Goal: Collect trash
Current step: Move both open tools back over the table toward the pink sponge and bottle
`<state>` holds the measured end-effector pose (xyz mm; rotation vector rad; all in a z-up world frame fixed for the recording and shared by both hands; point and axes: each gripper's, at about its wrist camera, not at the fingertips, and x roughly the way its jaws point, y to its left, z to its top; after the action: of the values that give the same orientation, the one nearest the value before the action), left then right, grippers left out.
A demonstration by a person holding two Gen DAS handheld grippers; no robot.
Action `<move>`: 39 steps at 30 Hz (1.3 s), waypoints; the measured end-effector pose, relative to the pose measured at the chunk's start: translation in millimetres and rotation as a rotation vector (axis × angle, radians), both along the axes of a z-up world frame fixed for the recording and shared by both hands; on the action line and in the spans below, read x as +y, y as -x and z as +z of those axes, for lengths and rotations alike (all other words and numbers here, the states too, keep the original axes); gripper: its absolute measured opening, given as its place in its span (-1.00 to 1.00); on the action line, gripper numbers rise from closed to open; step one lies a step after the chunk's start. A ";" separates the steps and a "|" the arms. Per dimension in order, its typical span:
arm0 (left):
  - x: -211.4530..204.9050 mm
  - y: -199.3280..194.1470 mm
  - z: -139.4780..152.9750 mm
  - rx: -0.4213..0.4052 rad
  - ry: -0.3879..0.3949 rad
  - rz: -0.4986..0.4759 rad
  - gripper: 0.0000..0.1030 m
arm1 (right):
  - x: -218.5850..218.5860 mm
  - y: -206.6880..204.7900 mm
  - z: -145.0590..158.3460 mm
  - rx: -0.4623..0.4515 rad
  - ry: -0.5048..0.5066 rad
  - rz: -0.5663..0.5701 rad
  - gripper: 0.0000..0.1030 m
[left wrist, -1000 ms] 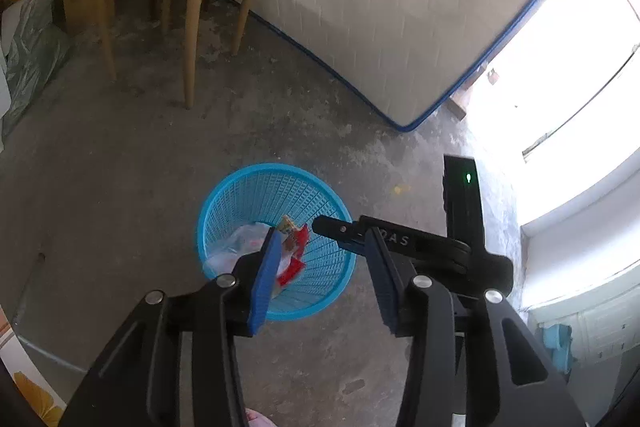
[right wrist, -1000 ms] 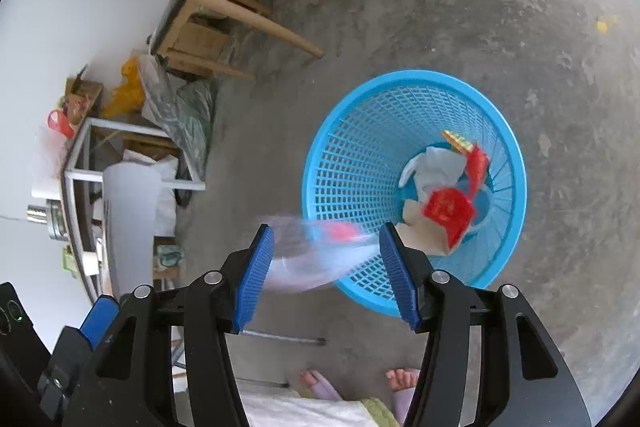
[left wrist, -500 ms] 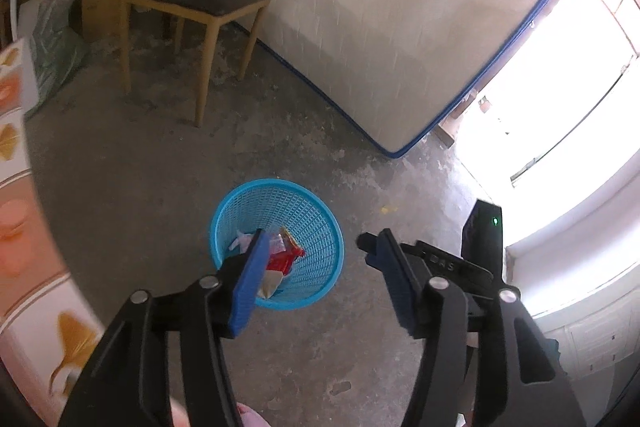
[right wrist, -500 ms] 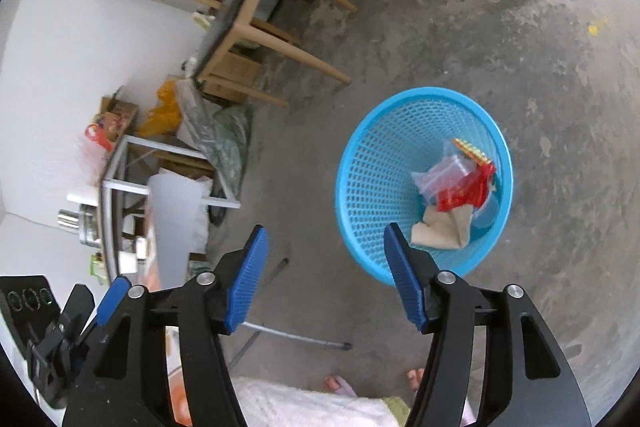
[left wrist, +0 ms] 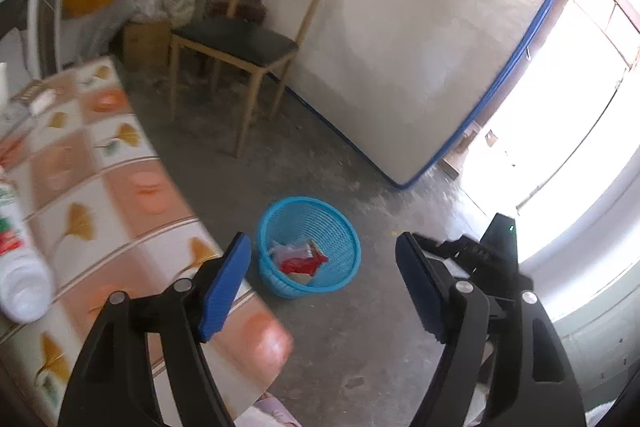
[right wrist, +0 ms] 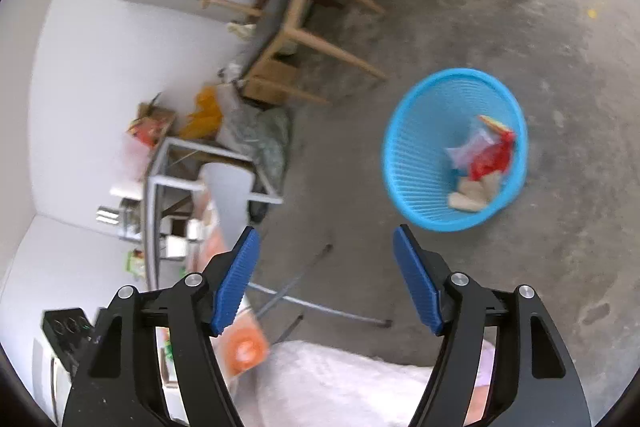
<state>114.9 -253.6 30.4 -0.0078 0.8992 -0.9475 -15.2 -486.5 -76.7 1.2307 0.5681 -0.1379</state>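
Observation:
A blue plastic basket stands on the concrete floor and holds red, clear and beige wrappers; it also shows in the right wrist view with the wrappers inside. My left gripper is open and empty, high above the basket and over the table edge. My right gripper is open and empty, raised well away from the basket. The right gripper's body shows behind my left one.
A table with a patterned orange and white cloth is at the left, with a white bottle on it. A wooden chair, a mattress leaning on the wall, a metal shelf and clutter stand around.
The clear wrapper left my right gripper and now lies in the basket. Both grippers have risen and pulled back from the basket; the left has swung toward the table.

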 end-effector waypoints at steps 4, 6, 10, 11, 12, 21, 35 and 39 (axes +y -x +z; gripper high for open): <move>48.6 10.5 11.2 -0.020 0.019 0.052 0.45 | 27.4 -21.9 29.5 -0.056 0.033 0.091 0.34; 78.7 15.8 17.2 -0.039 0.029 0.092 0.47 | 43.2 -34.3 41.9 -0.080 0.046 0.142 0.34; 141.5 24.1 20.4 -0.069 0.032 0.195 0.50 | 85.9 -67.3 67.8 -0.123 0.084 0.275 0.36; 156.8 26.0 20.7 -0.069 0.034 0.226 0.50 | 97.1 -75.5 73.1 -0.129 0.093 0.305 0.36; 178.6 26.5 20.9 -0.064 0.042 0.273 0.51 | 109.5 -84.3 77.8 -0.134 0.099 0.337 0.36; 320.4 12.8 40.2 -0.066 0.060 0.554 0.51 | 211.1 -147.0 108.5 -0.092 0.217 0.539 0.37; 462.2 -146.2 36.4 -0.007 -0.157 0.717 0.56 | 286.4 -193.1 131.0 -0.004 0.455 0.690 0.37; 468.0 -210.0 8.1 0.048 -0.135 0.729 0.56 | 288.6 -201.3 134.9 0.016 0.461 0.688 0.37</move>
<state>324.9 214.4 38.5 -0.2292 0.9067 -0.2087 186.0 -197.8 58.1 0.5431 0.8864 0.2898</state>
